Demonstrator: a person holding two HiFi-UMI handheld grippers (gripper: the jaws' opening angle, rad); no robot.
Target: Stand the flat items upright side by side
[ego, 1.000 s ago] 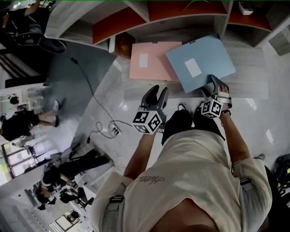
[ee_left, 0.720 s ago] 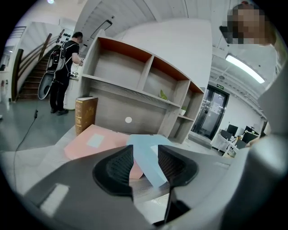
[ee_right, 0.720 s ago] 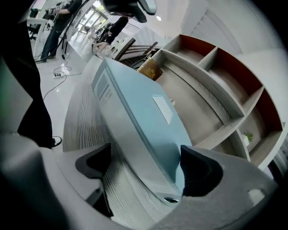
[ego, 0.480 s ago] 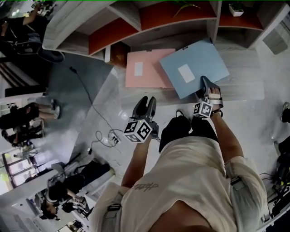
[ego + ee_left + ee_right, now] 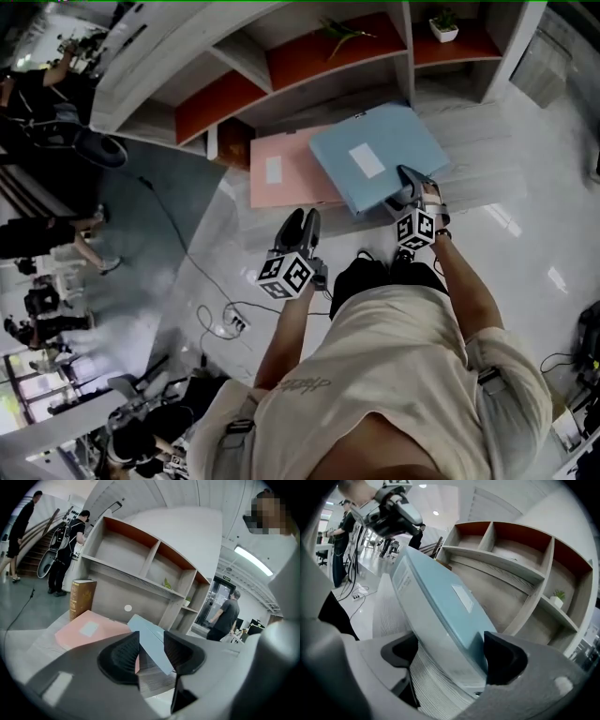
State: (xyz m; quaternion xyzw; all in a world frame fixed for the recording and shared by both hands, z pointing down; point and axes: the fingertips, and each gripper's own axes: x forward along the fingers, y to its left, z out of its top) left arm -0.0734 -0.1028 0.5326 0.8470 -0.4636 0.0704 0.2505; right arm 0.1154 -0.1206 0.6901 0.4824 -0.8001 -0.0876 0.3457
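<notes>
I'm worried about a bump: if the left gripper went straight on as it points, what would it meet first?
Probably the blue folder, whose tilted edge shows between the left gripper's fingers, with the pink folder just left; depth is unclear.

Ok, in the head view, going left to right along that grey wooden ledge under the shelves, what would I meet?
brown book → pink folder → blue folder

The right gripper (image 5: 407, 186) is higher now and rolled. The blue folder (image 5: 370, 150) tilts, its near edge raised off the bench (image 5: 480, 171) instead of lying flat.
</notes>
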